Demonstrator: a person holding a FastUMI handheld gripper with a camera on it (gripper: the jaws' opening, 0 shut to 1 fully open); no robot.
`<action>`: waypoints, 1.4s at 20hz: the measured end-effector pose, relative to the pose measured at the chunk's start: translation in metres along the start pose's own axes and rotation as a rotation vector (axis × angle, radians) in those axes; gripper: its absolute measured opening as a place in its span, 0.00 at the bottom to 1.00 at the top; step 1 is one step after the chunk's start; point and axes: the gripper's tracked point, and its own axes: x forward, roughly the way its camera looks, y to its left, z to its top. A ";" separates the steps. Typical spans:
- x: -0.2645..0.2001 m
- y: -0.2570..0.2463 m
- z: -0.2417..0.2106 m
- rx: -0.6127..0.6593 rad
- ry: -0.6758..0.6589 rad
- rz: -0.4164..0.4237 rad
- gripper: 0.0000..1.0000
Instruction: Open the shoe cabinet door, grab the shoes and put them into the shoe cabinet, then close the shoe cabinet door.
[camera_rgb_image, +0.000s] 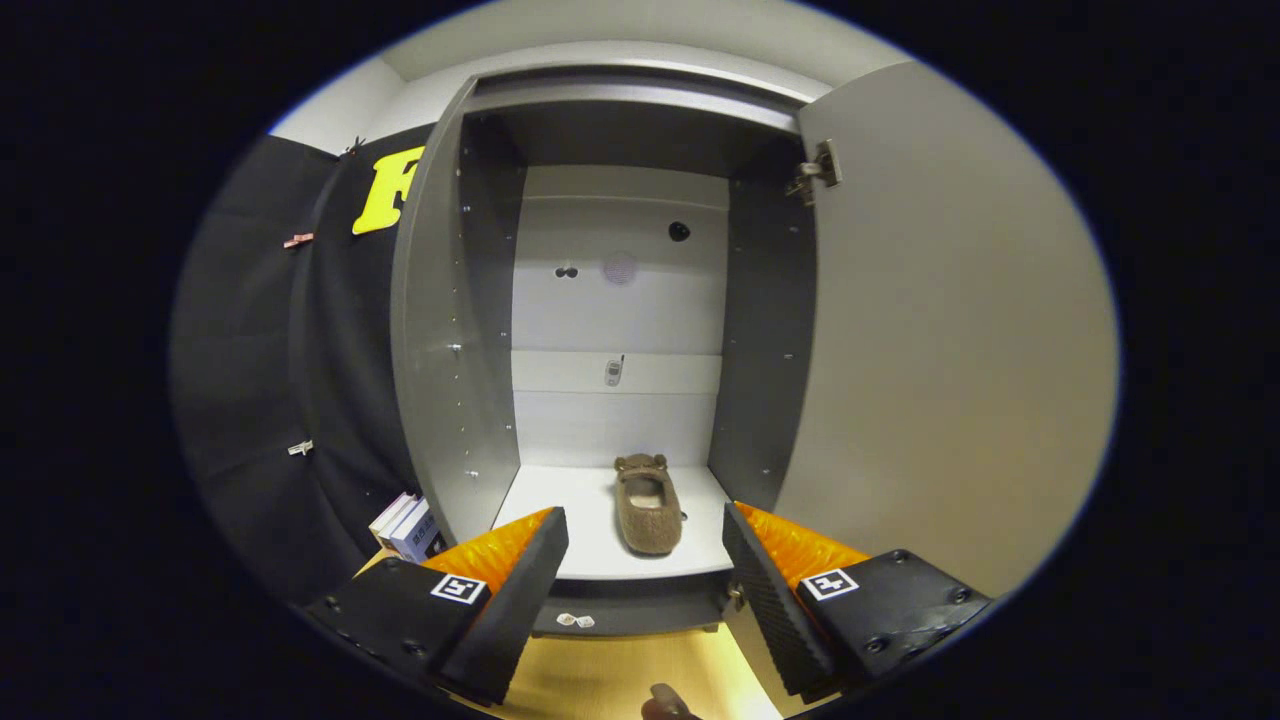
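My claw (645, 545) is spread, empty. Brown fuzzy slipper (647, 510) at 12 on grey cabinet's floor (560, 520). Risk: swinging grey door (930, 350) at 3 may clip fingers, w/ second shoe maybe outstanding.

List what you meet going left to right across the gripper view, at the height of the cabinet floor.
Books → cabinet's left side panel → brown slipper on the cabinet floor, beyond the open gripper → open right door.
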 end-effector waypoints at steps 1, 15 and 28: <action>-0.015 -0.008 -0.001 0.004 -0.001 -0.008 0.98; -0.204 -0.153 -0.019 0.077 -0.071 -0.117 0.98; -0.160 -0.316 -0.056 0.163 -0.078 -0.060 0.98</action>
